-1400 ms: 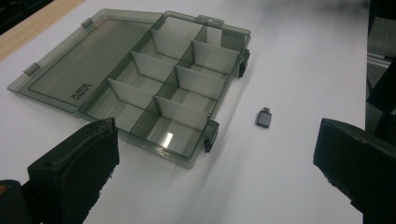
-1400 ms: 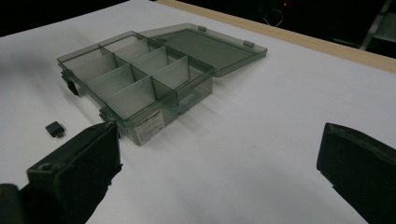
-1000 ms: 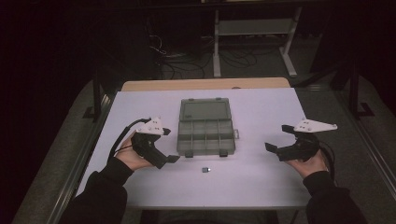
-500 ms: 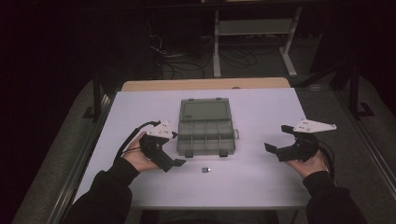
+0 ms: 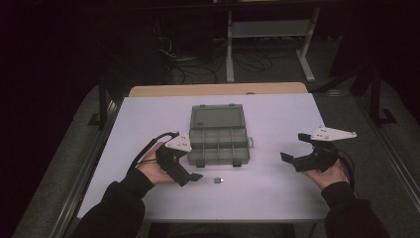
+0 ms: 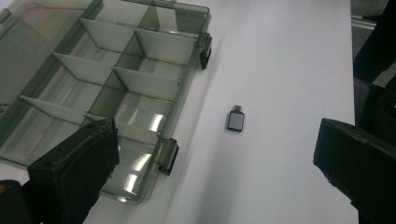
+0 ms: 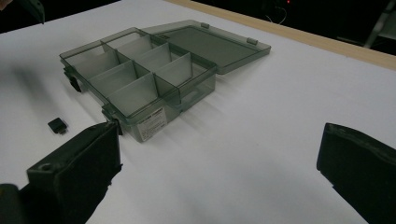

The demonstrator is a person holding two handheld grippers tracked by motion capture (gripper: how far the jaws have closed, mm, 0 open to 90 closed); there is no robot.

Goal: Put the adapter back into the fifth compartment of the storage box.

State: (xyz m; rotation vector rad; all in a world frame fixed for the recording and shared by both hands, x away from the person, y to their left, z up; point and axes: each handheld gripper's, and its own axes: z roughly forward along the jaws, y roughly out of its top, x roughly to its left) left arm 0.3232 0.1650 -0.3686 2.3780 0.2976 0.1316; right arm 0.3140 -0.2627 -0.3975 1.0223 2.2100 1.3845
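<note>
High view: left gripper (image 5: 190, 174) has slid toward the small adapter (image 5: 218, 181), jaws apart. Right gripper (image 5: 297, 148) unchanged, jaws apart, empty. Likely a pickup for the open organizer box (image 5: 218, 134).

Dark room — white table (image 5: 277, 193), metal shelf frame (image 5: 270, 34), floor cables (image 5: 198, 59) behind

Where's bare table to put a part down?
Free: between the organizer box and the right tool, and left of the box to the table edge. Crowded: front of the box, by the small adapter and left tool.
</note>
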